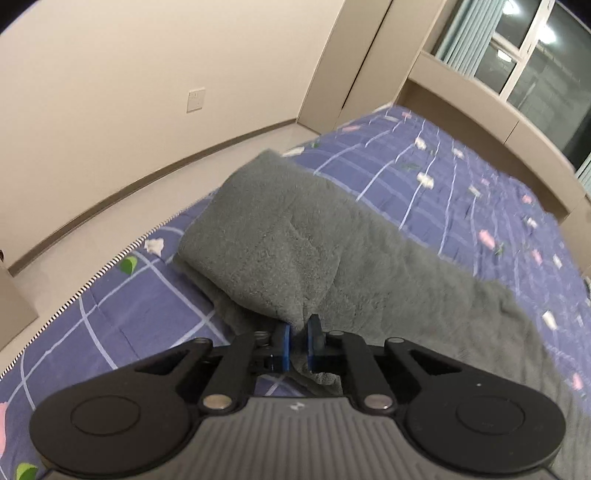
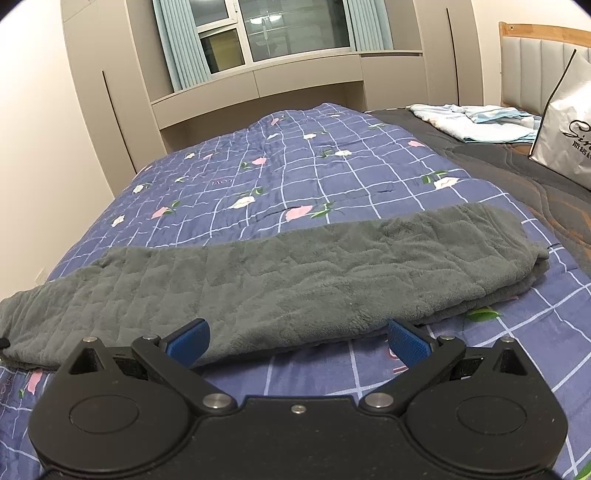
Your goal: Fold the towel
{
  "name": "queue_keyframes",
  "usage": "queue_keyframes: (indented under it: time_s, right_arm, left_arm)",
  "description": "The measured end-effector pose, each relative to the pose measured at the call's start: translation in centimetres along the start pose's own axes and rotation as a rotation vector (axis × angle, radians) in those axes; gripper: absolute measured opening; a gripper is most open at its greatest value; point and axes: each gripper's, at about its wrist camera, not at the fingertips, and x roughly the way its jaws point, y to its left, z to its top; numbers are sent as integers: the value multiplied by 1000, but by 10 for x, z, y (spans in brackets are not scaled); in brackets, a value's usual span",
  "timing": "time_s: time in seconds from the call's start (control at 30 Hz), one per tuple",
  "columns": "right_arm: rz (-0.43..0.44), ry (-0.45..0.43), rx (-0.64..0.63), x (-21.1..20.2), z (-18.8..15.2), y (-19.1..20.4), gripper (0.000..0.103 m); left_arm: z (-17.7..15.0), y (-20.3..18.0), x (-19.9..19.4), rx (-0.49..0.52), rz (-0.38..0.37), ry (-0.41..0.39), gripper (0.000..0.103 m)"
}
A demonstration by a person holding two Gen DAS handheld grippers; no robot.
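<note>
left tool (image 1: 299, 334) clamped on towel (image 1: 295, 240) corner, ready to fold | right tool (image 2: 298, 341) spread apart at towel's near edge | bed (image 2: 258, 166) supports towel

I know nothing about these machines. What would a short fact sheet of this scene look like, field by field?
surface: bed with a purple checked flower quilt
item: grey towel, folded into a long strip across the quilt
left claw: pinched shut on a corner of the towel
right claw: open at the towel's near edge, gripping nothing
behind: window with curtains
</note>
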Motion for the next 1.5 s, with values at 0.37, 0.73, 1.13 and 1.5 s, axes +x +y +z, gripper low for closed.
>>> queue_keyframes:
  time_s: [0.37,0.73,1.13,1.5]
  right_arm:
    - [-29,0,4,7,-2,-12,103]
    - [-122,-23,52,14,1,-64,103]
    - [-186,-18,216,38,13,-155,103]
    - [-32,26,255,60,21,-198,103]
  left_arm:
    - [0,-32,-19,89,-11,-75,94]
    - [-25,-149,-10,358,-123,-104,103]
    - [-100,-277,-1,490,-427,11,103]
    - [-186,-366,-15,756,-631,61,103]
